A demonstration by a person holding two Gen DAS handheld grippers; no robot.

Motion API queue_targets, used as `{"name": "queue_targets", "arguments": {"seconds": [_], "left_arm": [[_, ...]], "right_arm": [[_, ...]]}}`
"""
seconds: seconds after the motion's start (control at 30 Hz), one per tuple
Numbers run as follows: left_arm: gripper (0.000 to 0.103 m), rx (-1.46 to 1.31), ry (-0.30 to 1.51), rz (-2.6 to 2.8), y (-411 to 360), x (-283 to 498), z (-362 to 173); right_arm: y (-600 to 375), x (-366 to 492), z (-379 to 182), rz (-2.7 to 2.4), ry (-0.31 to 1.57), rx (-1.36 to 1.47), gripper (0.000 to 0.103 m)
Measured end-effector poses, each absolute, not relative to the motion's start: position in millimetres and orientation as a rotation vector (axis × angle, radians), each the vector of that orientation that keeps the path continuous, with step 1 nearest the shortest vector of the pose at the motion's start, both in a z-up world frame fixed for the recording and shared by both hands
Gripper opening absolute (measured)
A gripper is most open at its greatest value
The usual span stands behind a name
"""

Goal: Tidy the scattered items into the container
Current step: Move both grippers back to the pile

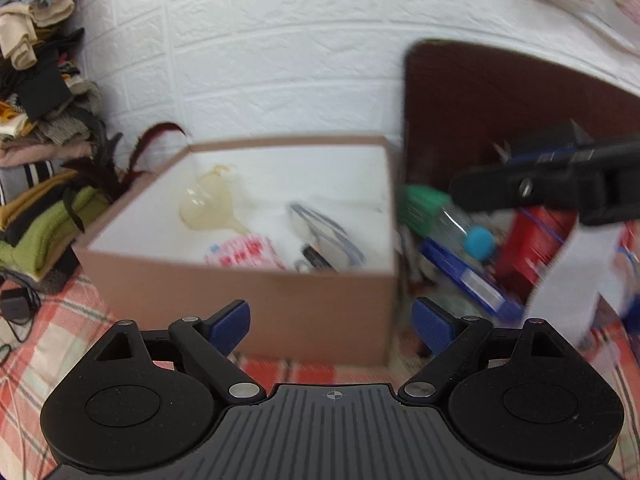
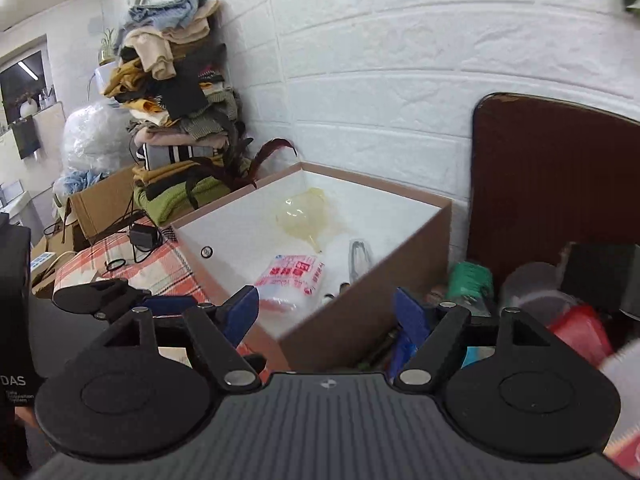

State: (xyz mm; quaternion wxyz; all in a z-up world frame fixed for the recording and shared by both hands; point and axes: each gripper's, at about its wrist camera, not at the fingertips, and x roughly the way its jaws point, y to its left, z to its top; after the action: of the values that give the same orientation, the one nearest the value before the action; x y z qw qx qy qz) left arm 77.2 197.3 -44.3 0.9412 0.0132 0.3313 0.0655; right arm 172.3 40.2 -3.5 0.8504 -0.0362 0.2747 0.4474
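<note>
Both grippers, left [image 1: 331, 326] and right [image 2: 326, 312], hold their jaws wide apart with nothing between them, near the brown box [image 1: 280, 292]. Its white inside holds a yellowish funnel [image 1: 212, 204], a red-printed packet [image 2: 294, 276] and a pouch [image 1: 328, 236]. Right of it lie a green-capped bottle [image 1: 436, 210] and red carton [image 1: 532, 240]. A clothes pile [image 2: 176, 92] stands far left.

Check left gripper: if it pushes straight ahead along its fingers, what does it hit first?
Most likely the near wall of the cardboard box, which fills the gap between the open left gripper fingers. Depth is hard to judge; nothing nearer shows.
</note>
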Motion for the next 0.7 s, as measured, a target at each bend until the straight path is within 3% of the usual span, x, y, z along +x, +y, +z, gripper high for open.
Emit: {"name": "queue_targets", "arguments": {"seconds": [0.33, 0.53, 0.7], "left_arm": [[0.094, -0.056, 0.797, 0.022, 141.8, 24.6, -106.4], [0.093, -0.075, 0.834, -0.012, 123.7, 17.9, -118.8], [0.086, -0.076, 0.843, -0.054, 115.9, 21.0, -118.2]], "right_arm": [[-72.1, 116.5, -76.4, 0.776, 0.694, 0.033, 0.081], [-96.6, 100.5, -118.0, 0.678, 0.772, 0.012, 0.080], [-105.0, 104.3, -132.9, 0.620, 0.808, 0.030, 0.080]]}}
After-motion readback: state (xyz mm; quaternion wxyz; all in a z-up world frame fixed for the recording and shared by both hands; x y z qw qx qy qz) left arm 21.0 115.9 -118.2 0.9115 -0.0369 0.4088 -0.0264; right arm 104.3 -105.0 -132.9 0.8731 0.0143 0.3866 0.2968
